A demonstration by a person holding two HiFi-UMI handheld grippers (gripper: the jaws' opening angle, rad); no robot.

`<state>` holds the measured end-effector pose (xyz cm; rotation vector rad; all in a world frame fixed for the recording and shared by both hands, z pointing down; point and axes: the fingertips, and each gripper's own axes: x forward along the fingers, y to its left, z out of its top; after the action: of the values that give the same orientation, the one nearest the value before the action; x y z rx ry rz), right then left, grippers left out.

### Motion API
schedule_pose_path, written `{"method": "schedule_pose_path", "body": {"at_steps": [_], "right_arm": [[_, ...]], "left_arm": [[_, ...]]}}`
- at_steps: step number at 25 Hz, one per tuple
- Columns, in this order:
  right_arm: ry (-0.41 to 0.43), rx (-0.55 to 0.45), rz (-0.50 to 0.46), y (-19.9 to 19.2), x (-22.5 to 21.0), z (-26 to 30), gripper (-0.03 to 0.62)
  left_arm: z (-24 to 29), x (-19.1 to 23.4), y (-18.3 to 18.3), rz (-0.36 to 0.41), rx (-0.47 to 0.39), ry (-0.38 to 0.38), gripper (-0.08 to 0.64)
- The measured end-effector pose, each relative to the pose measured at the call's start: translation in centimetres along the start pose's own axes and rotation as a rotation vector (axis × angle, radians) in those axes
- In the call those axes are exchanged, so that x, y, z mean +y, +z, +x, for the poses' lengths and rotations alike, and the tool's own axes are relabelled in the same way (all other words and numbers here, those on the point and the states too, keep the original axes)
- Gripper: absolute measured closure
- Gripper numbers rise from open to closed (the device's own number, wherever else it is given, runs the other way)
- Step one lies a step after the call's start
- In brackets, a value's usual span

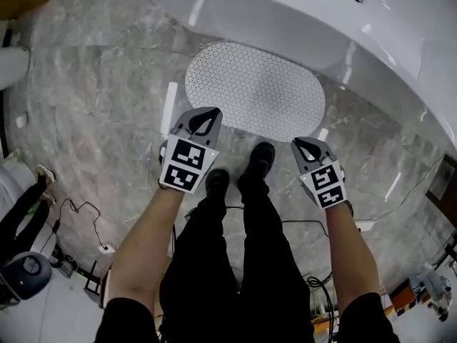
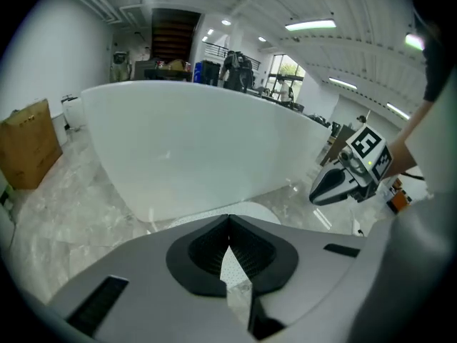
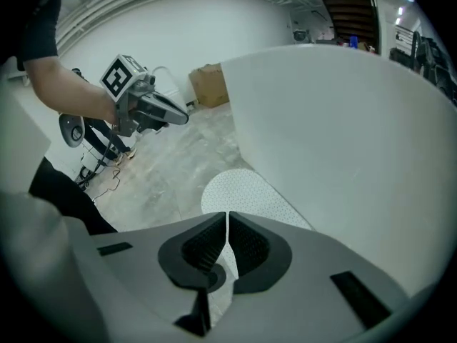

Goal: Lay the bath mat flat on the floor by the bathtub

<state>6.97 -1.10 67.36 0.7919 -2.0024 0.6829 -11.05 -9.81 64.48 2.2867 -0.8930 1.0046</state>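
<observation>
Bath mat point(image 1: 255, 90): white, oval and dotted. It lay flat on the floor point(image 1: 100, 84), with no fold or raised edge showing. One long side ran along the foot of the bathtub point(image 1: 321, 20); whether it touched the wall, I could not tell.

Bathtub: white and glossy, curving across the top of the head view.

Left gripper point(image 1: 208, 114): held in the air above the mat's near edge, pointing down and forward. Its own view showed the tips of the jaws met, with nothing between the pads. The mat point(image 2: 250, 209) was visible only far below, through the slit.

Right gripper point(image 1: 303, 146): level with the left one and well apart from it, over the floor just beside the mat's near right end. The jaws were drawn together with nothing in them. Through its view the mat point(image 3: 239, 191) lay beneath, against the tub wall point(image 3: 343, 134).

Marker cubes point(image 1: 187, 164): one on each gripper, facing the head camera.

Person: bare forearms point(image 1: 146, 245), dark trousers, and black shoes point(image 1: 260, 159) on the floor just short of the mat.

Surroundings: grey marbled floor, a cable point(image 1: 78, 206) at the left, and a cardboard box point(image 2: 28, 145) beyond the tub's end. The dark-clad legs of a second person point(image 1: 21, 206) were at the left edge.
</observation>
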Motion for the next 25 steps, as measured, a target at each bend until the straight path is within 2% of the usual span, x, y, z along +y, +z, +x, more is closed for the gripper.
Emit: {"method": "schedule_pose_path", "body": {"at_steps": [4, 9, 11, 15, 19, 25], "right_arm": [[0.009, -0.077, 0.002, 4.9, 2.8, -4.9, 0.566], [-0.011, -0.145, 0.086, 9.8, 3.7, -11.2, 0.566], [-0.004, -0.175, 0.100, 11.9, 3.8, -14.1, 0.568], [0.003, -0.242, 0.068, 16.3, 3.9, -19.4, 0.568], [0.016, -0.282, 0.061, 18.7, 5.1, -24.8, 0.568], [-0.003, -0.372, 0.086, 21.6, 4.9, -31.4, 0.568]], "left_arm": [[-5.0, -2.3, 4.1, -0.038, -0.042, -0.003, 0.549], [-11.2, -4.3, 8.4, -0.114, -0.068, 0.013, 0.551], [-13.2, -5.2, 10.7, -0.123, -0.072, 0.022, 0.549], [-17.3, -6.7, 16.5, -0.121, -0.124, 0.040, 0.549], [-23.1, -10.7, 21.9, -0.100, -0.176, 0.021, 0.549], [-28.5, -14.2, 27.4, -0.019, -0.237, 0.007, 0.549]]}}
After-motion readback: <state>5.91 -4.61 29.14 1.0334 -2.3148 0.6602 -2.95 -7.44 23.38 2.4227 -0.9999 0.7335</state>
